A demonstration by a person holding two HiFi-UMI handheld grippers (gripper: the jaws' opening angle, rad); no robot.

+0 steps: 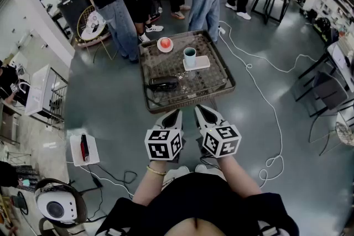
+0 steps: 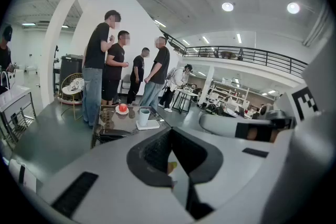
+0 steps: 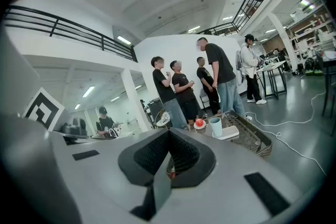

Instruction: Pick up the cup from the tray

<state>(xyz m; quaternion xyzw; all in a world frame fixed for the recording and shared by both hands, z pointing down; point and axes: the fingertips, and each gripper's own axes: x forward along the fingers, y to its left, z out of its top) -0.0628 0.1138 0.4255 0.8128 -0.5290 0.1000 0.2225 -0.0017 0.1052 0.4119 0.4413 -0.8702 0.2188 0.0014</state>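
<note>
A pale blue-green cup stands upright on a white coaster toward the far side of a brown wicker tray. The same cup shows small in the left gripper view and in the right gripper view. My left gripper and right gripper hover side by side just short of the tray's near edge. Both are shut, with nothing between the jaws.
On the tray also sit a red fruit on a white plate and a black flat object. Several people stand beyond the tray. A white cable snakes over the floor on the right; a white box lies left.
</note>
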